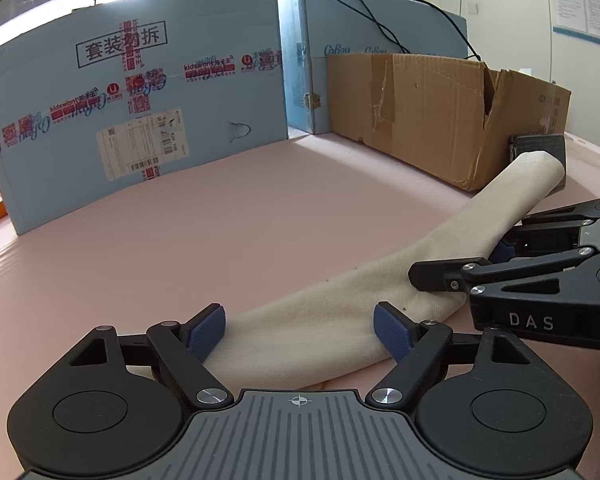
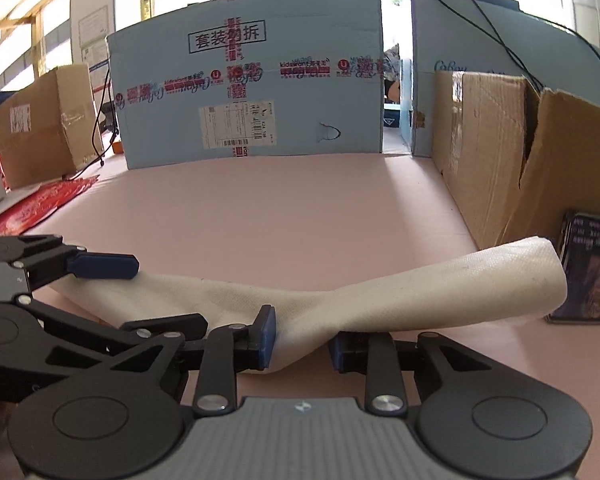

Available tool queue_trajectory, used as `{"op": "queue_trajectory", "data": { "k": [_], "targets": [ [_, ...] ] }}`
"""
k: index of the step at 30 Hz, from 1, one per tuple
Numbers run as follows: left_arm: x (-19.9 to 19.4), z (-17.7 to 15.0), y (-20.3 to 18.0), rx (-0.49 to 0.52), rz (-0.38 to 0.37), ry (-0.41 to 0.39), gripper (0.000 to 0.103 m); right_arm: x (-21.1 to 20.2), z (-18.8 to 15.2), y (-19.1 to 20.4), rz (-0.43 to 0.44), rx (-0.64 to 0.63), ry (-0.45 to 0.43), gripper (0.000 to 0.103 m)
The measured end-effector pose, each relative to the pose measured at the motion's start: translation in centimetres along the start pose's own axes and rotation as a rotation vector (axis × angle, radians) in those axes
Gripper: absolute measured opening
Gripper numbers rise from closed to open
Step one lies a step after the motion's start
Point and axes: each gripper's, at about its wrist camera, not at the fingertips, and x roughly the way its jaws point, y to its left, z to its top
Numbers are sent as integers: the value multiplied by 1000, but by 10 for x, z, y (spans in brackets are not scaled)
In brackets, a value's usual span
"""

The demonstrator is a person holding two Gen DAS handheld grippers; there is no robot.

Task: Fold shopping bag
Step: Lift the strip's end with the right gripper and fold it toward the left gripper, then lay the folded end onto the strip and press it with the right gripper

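The cream woven-fabric shopping bag [image 2: 380, 292], already narrowed into a long strip, lies across the pink tabletop [image 1: 220, 232], its far end near the right edge beside a brown cardboard box [image 1: 440, 120]. The left gripper [image 1: 300, 332] stands wide, the strip's near end lying between its blue pads [image 1: 206, 332] without visible pressure. The right gripper [image 2: 302, 346] has narrowed on the strip's middle; whether its pads press the cloth I cannot tell. Judged step: gathering the strip for a lengthwise fold. The next move calls for firm holds before one end is carried over the other.
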Motion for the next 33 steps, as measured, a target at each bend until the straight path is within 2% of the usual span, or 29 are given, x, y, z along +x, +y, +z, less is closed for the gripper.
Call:
{"op": "queue_trajectory", "data": {
  "k": [4, 8, 11, 15, 17, 20, 24, 28, 33],
  "targets": [
    [-12, -3, 9, 41, 80, -1, 83, 1, 0, 8, -21, -83, -5, 29],
    [-24, -10, 29, 24, 152, 17, 83, -2, -4, 20, -57, -195, -17, 27],
    [-27, -13, 37, 0, 151, 19, 85, -2, -7, 31, -92, -276, -29, 25],
    [-26, -14, 41, -16, 138, 15, 85, 0, -17, 62, -197, -514, -69, 21],
    [-26, -15, 43, -30, 127, 14, 86, 1, -23, 74, -218, -618, -89, 19],
    [-25, -15, 48, -55, 107, 13, 86, 0, -25, 84, -194, -703, -133, 17],
    [-23, -16, 53, -87, 87, 17, 88, -7, -20, 91, -126, -733, -184, 16],
    [-23, -16, 56, -101, 80, 18, 90, -8, -26, 99, -74, -807, -208, 15],
    [-24, -17, 56, -109, 78, 20, 91, -8, -24, 109, -53, -827, -225, 15]
  ]
}}
